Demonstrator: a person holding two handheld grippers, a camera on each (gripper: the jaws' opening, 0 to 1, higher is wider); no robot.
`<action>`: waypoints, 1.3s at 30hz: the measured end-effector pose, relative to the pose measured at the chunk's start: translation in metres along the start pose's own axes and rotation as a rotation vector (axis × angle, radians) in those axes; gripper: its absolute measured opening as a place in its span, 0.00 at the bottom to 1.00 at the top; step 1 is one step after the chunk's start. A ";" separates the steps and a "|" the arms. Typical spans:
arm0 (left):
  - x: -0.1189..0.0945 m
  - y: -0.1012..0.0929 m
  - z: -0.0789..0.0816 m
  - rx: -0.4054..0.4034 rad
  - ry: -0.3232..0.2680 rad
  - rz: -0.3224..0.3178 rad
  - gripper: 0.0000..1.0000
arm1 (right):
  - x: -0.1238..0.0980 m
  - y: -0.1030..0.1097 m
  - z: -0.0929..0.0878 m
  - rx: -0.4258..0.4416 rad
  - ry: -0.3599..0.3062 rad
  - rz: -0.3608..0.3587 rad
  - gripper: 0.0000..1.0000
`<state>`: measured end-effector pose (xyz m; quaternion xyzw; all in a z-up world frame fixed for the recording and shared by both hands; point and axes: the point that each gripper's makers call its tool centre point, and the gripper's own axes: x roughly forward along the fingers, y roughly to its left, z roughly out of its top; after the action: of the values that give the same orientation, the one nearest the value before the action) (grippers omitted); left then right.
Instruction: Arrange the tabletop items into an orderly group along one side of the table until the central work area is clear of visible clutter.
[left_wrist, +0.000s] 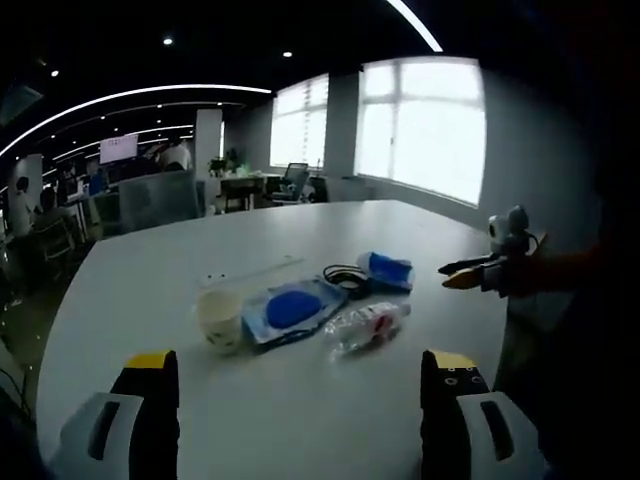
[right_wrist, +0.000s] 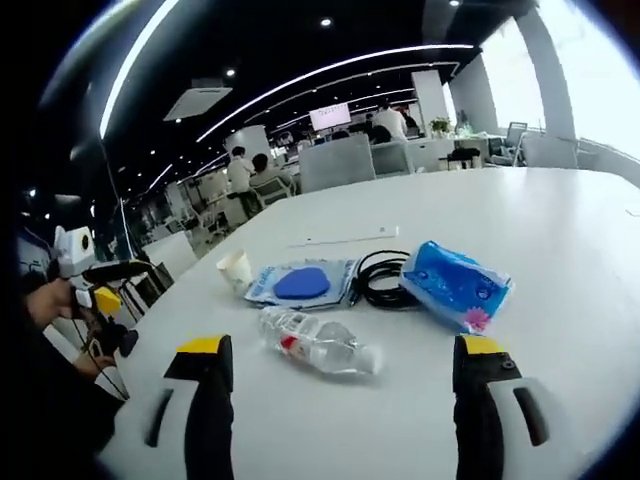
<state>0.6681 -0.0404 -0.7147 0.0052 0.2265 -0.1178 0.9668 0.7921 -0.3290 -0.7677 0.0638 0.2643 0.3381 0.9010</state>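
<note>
Clutter lies in a loose row on the white table (left_wrist: 300, 230). There is a paper cup (left_wrist: 220, 318), a clear pouch with a blue item (left_wrist: 290, 308), a plastic bottle on its side (left_wrist: 365, 324), a coiled black cable (left_wrist: 345, 277) and a blue tissue pack (left_wrist: 388, 268). My left gripper (left_wrist: 300, 365) is open above the near table edge, short of the items. The right gripper (left_wrist: 475, 272) hovers beyond the tissue pack. In the right gripper view, my right gripper (right_wrist: 342, 350) stands open just short of the bottle (right_wrist: 315, 345), with the cup (right_wrist: 237, 268), pouch (right_wrist: 300, 283), cable (right_wrist: 380, 280) and tissue pack (right_wrist: 455, 282) beyond it.
A thin white strip (right_wrist: 345, 238) lies behind the items. The left gripper (right_wrist: 110, 280), in a hand, is off the table's left edge in the right gripper view. Office chairs (right_wrist: 335, 160), desks and people stand beyond the table. Bright windows (left_wrist: 420, 130) line the far wall.
</note>
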 end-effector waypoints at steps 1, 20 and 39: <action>0.000 0.000 0.000 0.000 0.001 0.001 1.00 | 0.002 -0.001 -0.005 0.002 0.002 -0.002 0.82; 0.000 -0.007 -0.008 0.000 0.015 -0.018 0.99 | 0.038 0.002 -0.048 0.542 -0.034 -0.048 0.52; -0.009 -0.008 -0.019 -0.005 0.036 -0.021 0.99 | 0.062 -0.024 -0.060 0.992 -0.122 -0.148 0.31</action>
<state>0.6503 -0.0453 -0.7271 0.0026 0.2441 -0.1273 0.9614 0.8142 -0.3110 -0.8531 0.4851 0.3436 0.1025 0.7975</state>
